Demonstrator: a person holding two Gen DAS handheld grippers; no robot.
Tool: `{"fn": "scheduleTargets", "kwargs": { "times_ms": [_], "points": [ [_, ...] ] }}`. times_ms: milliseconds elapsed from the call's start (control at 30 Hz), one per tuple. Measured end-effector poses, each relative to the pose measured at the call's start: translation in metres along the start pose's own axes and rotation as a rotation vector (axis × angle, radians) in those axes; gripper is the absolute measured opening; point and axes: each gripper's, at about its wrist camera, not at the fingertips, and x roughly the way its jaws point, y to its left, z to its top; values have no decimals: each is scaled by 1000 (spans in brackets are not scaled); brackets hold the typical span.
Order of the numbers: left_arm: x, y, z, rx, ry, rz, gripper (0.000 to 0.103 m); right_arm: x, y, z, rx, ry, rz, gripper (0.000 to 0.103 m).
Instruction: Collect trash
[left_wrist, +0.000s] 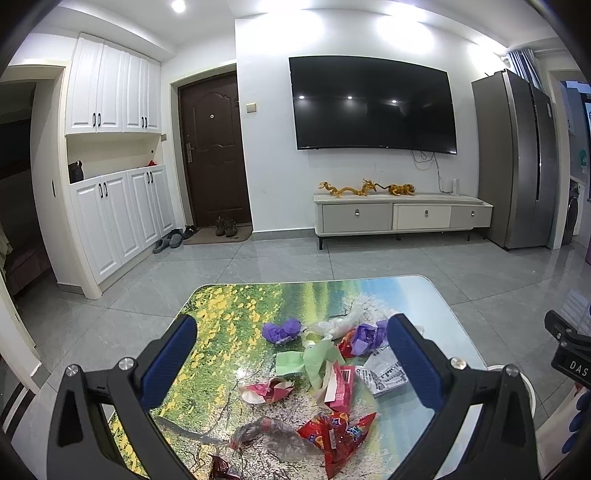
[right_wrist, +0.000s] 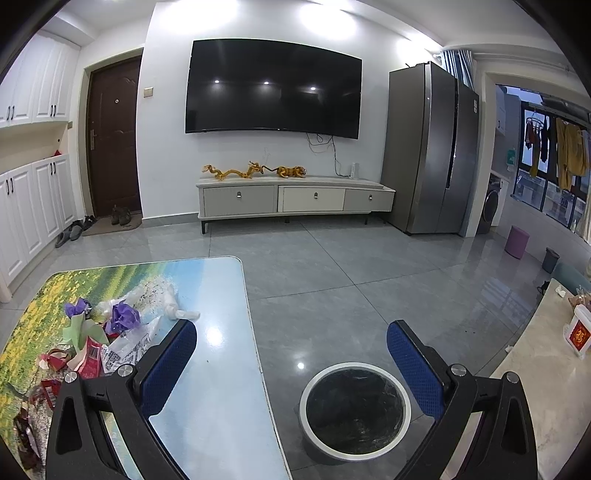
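Observation:
A heap of trash lies on the picture-printed table (left_wrist: 229, 325): purple crumpled paper (left_wrist: 282, 331), green paper (left_wrist: 310, 360), a red snack bag (left_wrist: 338, 439), a pink packet (left_wrist: 341, 387), a printed white wrapper (left_wrist: 384, 374) and clear plastic (left_wrist: 266, 435). My left gripper (left_wrist: 291, 354) hangs open above the heap, holding nothing. My right gripper (right_wrist: 291, 358) is open and empty, off the table's right edge, over the floor near a round bin (right_wrist: 354, 410) with a white rim and dark liner. The trash (right_wrist: 88, 332) lies to its left.
A white tissue twist (right_wrist: 173, 306) lies apart near the table's far right. A marble counter (right_wrist: 546, 369) with a small red-and-white box (right_wrist: 578, 336) stands to the right. A TV stand, a fridge, a pink stool and a grey bin stand farther off on the tiled floor.

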Motion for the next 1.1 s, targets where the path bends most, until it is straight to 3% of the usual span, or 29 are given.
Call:
{"fn": "scheduleTargets", "kwargs": {
  "times_ms": [467, 1100],
  "points": [
    [-7, -2, 5, 18, -4, -10, 103, -1, -11, 0, 19, -8, -33, 103],
    [-18, -10, 19, 41, -75, -38, 103, -3, -17, 3, 29, -22, -50, 103]
  ]
}}
